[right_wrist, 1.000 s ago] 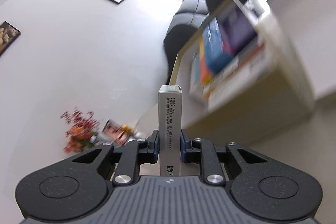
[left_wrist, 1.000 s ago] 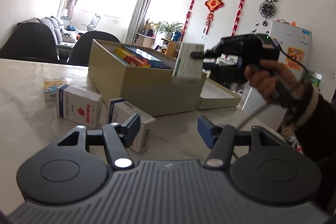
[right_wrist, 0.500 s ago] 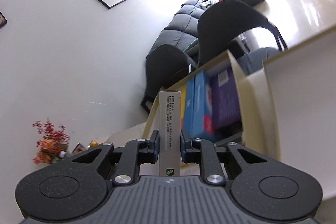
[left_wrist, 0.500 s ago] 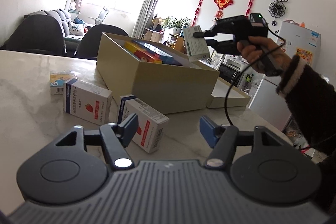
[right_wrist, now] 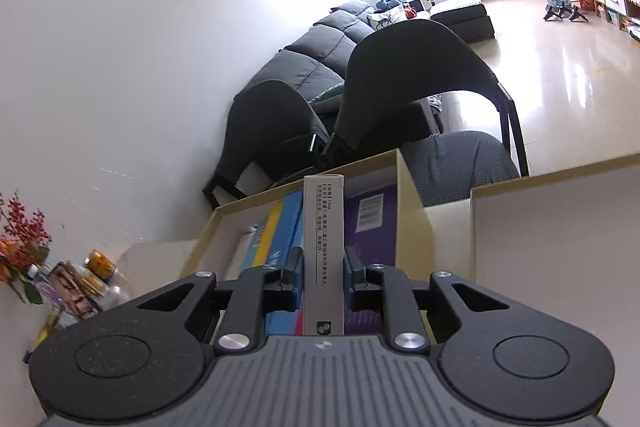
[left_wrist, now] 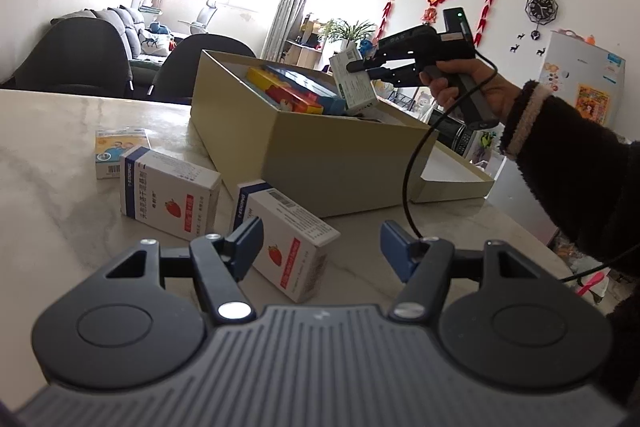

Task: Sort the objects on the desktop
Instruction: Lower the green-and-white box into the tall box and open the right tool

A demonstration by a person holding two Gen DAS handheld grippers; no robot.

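The right gripper (right_wrist: 323,281) is clamped on a thin white carton (right_wrist: 323,255), held above the open cardboard box (left_wrist: 320,163) near the desk's far edge; the box's contents are half hidden by its walls; the left gripper (left_wrist: 322,247) stands apart over a strawberry-printed carton (left_wrist: 286,241), not touching it.

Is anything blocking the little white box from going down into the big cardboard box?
Nothing visible. The right gripper holds the small white carton above the open beige cardboard box, whose lid is off.
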